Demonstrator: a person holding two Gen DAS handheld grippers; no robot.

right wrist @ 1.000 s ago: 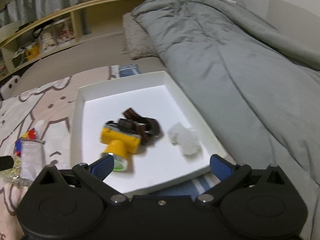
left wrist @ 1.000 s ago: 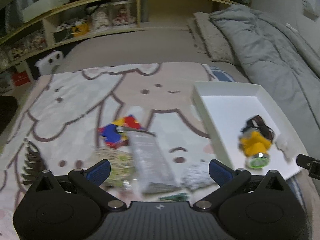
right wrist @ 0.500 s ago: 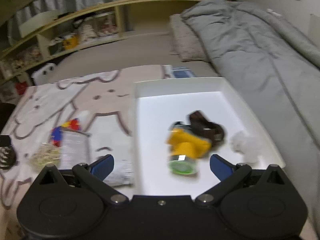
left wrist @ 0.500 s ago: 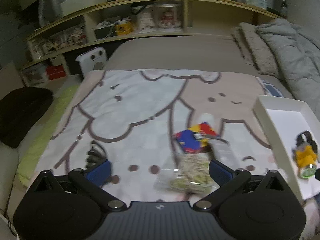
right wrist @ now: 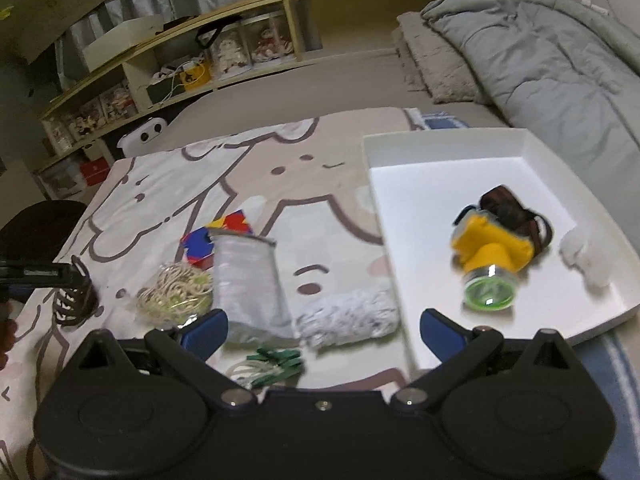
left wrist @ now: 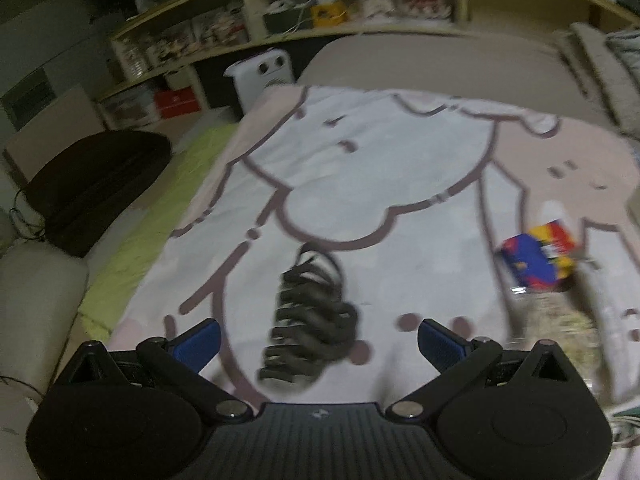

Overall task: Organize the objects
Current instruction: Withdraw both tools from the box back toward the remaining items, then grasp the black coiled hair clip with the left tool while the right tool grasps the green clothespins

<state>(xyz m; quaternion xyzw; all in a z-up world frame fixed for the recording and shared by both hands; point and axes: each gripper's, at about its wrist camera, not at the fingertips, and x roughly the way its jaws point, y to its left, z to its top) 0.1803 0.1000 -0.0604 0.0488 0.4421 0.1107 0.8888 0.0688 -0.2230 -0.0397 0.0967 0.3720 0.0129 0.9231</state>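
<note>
A dark coiled cord lies on the cartoon-print blanket, straight ahead between the fingers of my open left gripper. A colourful packet and a clear bag of beige strands lie to its right. My right gripper is open and holds nothing. Ahead of it are a silver pouch, a fuzzy white cloth and green clips. The white tray at the right holds a yellow headlamp and a white wad.
A rumpled grey duvet lies behind and to the right of the tray. Wooden shelves full of small items run along the back. A dark cushion and a lime sheet lie left of the blanket.
My left gripper has swung left from the silver pouch and bag to the dark coiled cord. My right gripper has turned left from the tray toward the loose items.
</note>
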